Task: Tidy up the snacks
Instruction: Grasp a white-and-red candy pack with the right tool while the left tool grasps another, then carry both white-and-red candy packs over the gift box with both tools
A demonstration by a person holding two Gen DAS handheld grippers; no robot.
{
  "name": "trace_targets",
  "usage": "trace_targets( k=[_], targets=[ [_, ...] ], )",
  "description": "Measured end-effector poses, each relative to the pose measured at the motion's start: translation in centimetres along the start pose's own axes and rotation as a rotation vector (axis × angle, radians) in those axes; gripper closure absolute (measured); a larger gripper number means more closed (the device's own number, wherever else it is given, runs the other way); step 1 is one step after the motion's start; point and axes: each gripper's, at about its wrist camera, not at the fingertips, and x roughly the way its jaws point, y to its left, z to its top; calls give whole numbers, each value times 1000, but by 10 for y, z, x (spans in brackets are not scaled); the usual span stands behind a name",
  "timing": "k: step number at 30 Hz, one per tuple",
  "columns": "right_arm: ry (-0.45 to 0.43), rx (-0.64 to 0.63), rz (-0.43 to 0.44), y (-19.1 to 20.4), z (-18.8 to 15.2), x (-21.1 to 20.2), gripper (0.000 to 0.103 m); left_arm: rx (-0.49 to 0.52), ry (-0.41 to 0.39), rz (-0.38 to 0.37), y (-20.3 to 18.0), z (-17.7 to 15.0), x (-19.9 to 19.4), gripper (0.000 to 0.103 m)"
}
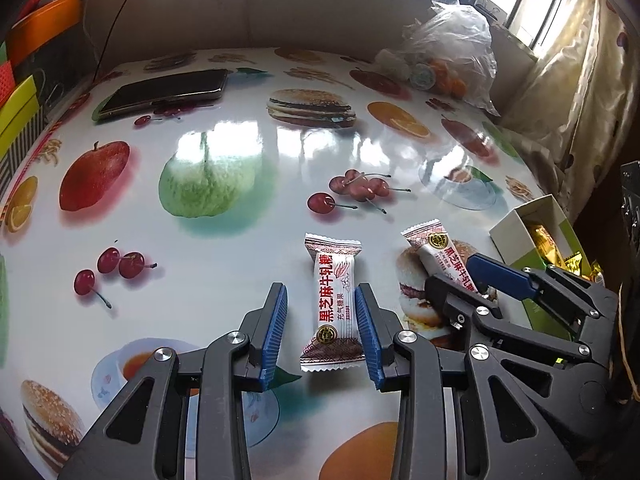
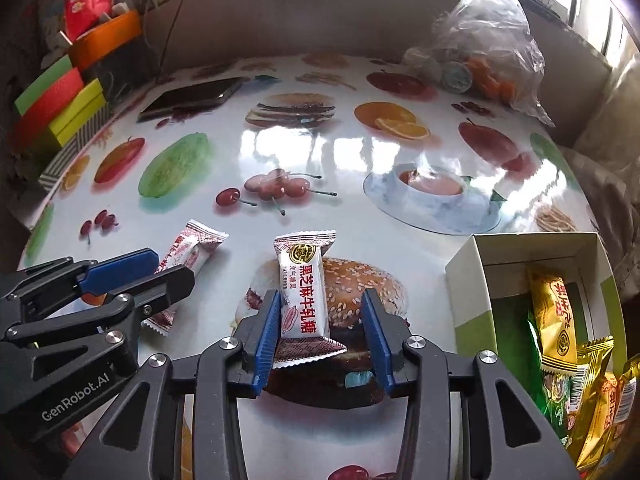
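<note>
Two white-and-brown sesame nougat candies lie on the fruit-print table (image 1: pixel 224 236). One candy (image 1: pixel 334 316) lies lengthwise between the blue pads of my left gripper (image 1: pixel 321 288). Its right pad is at the wrapper's edge, its left pad stands off with a gap, so the gripper is open. The other candy (image 2: pixel 301 284) lies between the pads of my right gripper (image 2: pixel 321 294), leaning on the left pad and clear of the right one; this gripper is open too. To the right stands an open white-and-green box (image 2: pixel 472 276) holding yellow and green snack packs (image 2: pixel 554 320).
A dark phone (image 1: pixel 164 90) lies at the far left of the table. A clear plastic bag (image 1: pixel 448 56) with small items sits at the far right. Coloured boxes (image 2: pixel 60 108) stand off the left edge. A curtain (image 1: pixel 580 92) hangs on the right.
</note>
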Motion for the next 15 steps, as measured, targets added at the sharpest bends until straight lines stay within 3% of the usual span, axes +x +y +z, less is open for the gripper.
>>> trace_targets(
  k=[3, 10, 12, 15],
  targets=[
    [-6, -5, -6, 1, -1, 0, 62, 9, -7, 17, -1, -1, 0, 67],
    [-16, 22, -12, -3, -3, -2, 75, 27, -25, 39, -2, -4, -2, 68],
    [-20, 29, -10, -5, -4, -2, 77, 28, -27, 36, -2, -4, -2, 80],
    [-23, 33, -10, -5, -5, -3, 80, 36, -27, 37, -3, -5, -3, 82]
  ],
)
